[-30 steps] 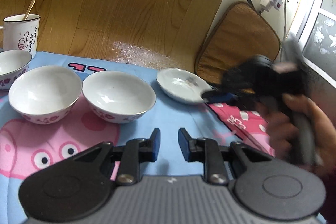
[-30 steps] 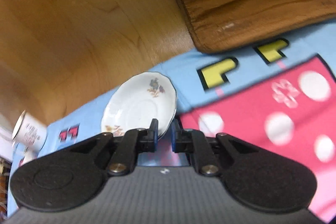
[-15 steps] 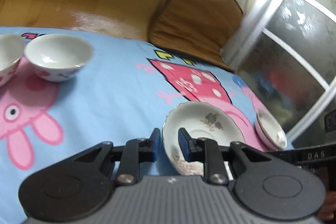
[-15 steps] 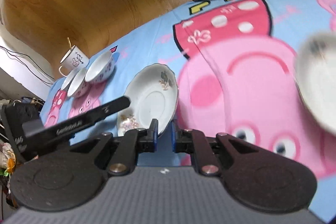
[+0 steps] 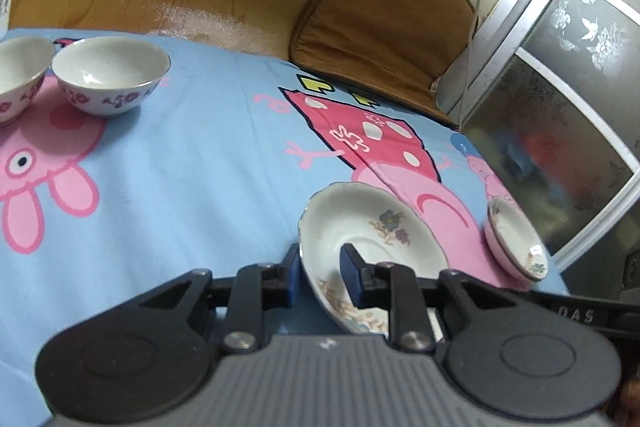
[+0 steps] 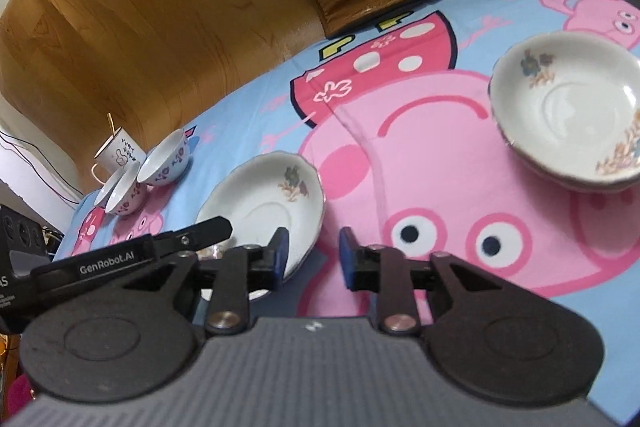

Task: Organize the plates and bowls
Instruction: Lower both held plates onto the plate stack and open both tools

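Observation:
A white floral saucer sits tilted between my left gripper's blue jaws, its near rim in the gap; the jaws straddle the rim, and I cannot tell if they grip it. The same saucer shows in the right wrist view. My right gripper is open and empty beside the saucer's right edge. A stack of matching saucers rests at the right, also seen in the left wrist view. White bowls with purple flowers stand at the far left.
A mug with a spoon stands behind the bowls. A brown cushion leans against the wall past the blue cartoon cloth. A frosted glass door is at the right.
My right gripper carried the saucer from the far side toward the near right, then opened off it. My left gripper swung right and now has the saucer's rim between its jaws.

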A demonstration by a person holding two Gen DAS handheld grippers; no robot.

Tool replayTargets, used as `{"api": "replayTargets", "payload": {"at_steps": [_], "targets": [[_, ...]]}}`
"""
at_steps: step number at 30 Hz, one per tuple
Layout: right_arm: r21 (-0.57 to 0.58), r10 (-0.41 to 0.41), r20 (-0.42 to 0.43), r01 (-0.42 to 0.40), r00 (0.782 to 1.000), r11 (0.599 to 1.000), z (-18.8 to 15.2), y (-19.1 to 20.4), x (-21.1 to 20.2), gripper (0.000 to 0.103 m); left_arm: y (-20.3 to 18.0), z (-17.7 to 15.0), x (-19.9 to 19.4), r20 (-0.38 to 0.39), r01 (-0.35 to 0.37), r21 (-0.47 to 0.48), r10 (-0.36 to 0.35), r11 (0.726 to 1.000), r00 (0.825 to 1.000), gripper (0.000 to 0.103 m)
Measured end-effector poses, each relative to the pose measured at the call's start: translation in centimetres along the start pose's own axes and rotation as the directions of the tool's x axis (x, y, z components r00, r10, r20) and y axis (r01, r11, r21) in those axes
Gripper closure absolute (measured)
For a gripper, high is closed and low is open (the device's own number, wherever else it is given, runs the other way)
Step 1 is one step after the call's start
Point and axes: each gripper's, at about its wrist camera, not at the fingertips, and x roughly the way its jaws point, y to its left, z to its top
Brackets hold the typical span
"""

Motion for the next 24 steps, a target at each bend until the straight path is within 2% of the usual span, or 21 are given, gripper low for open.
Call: {"api": "replayTargets", "payload": {"at_steps": [1, 3, 9, 14, 17, 24], "targets": [[-0.013, -0.009, 0.011, 0.01, 1.0, 1.0, -0.2, 0.3, -0.1, 0.089, -0.3, -0.2, -0.1, 0.005, -0.019, 0.011, 0.019, 1.0, 1.0, 0.088], [-0.056, -0.03, 0.031, 0.032, 0.999, 0.998, -0.7, 0.8, -0.4, 0.089, -0.5, -0.5, -0.4, 0.011, -0.029, 0.012, 0.028, 1.0, 1.0, 0.089], [-0.102, -0.06, 0.084, 0.068, 0.995, 0.992, -1.9, 0.3, -2.3, 0.089, -1.5, -1.5, -0.9, -0.006, -0.006, -0.005, 0.006, 1.0, 1.0, 0.09], [-0.095, -0.097, 0.173, 0.115, 0.98, 0.989, -1.4, -1.1, -4.2, 0.089, -4.4, -0.3, 0.1, -0.012, 0.024, 0.055, -0.023, 0.998, 1.0, 0.09], [-0.084, -0.134, 0.243, 0.158, 0.961, 0.984, -0.8, -2.0, -5.6, 0.088, -7.0, 0.9, 1.1, -0.014, 0.054, 0.103, -0.052, 0.993, 0.999, 0.089], [-0.002, -0.248, 0.378, 0.269, 0.892, 0.963, 0.6, -6.1, -9.0, 0.088, -14.1, 2.6, 5.1, -0.051, 0.142, 0.209, -0.134, 0.967, 0.99, 0.089]]}}
